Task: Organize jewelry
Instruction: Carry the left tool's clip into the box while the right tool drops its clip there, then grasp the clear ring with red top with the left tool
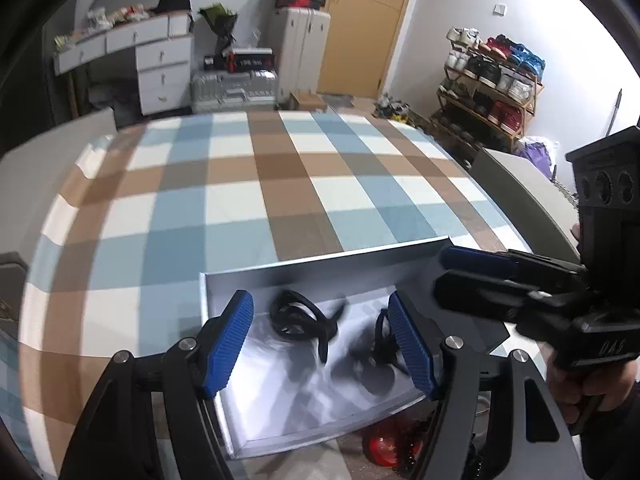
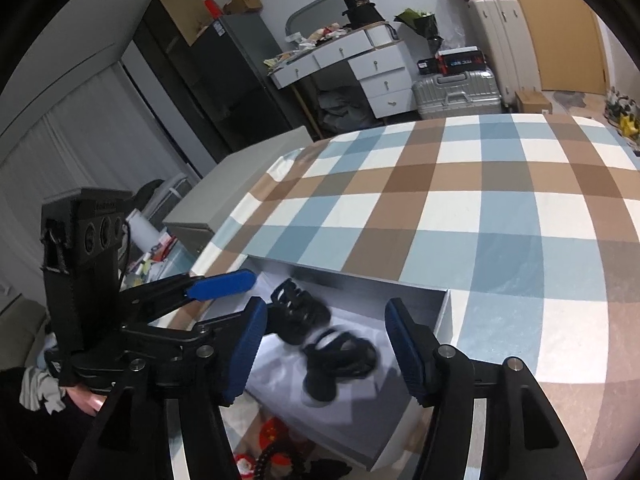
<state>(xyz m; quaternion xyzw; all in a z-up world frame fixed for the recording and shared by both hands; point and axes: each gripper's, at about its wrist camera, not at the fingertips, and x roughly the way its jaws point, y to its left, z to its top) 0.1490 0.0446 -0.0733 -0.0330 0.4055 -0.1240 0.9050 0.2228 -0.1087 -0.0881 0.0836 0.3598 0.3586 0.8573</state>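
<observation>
A shallow white box [image 1: 320,266] [image 2: 446,312] sits on the near edge of the checked table. Two black hair claws lie inside it, one toward the far side [image 1: 290,316] [image 2: 296,308] and one nearer [image 1: 380,346] [image 2: 340,356]; both are blurred. My left gripper [image 1: 320,344] is open and empty, low over the box. My right gripper [image 2: 326,348] is open and empty too, over the nearer claw. The right gripper also shows at the right of the left wrist view [image 1: 476,276]. The left gripper shows at the left of the right wrist view [image 2: 224,286].
A red ornament with dark beads [image 1: 390,444] [image 2: 272,436] lies in front of the box at the table edge. The blue, brown and white checked cloth [image 1: 256,184] [image 2: 480,200] covers the table. Drawers, suitcases and a shoe rack [image 1: 492,84] stand behind.
</observation>
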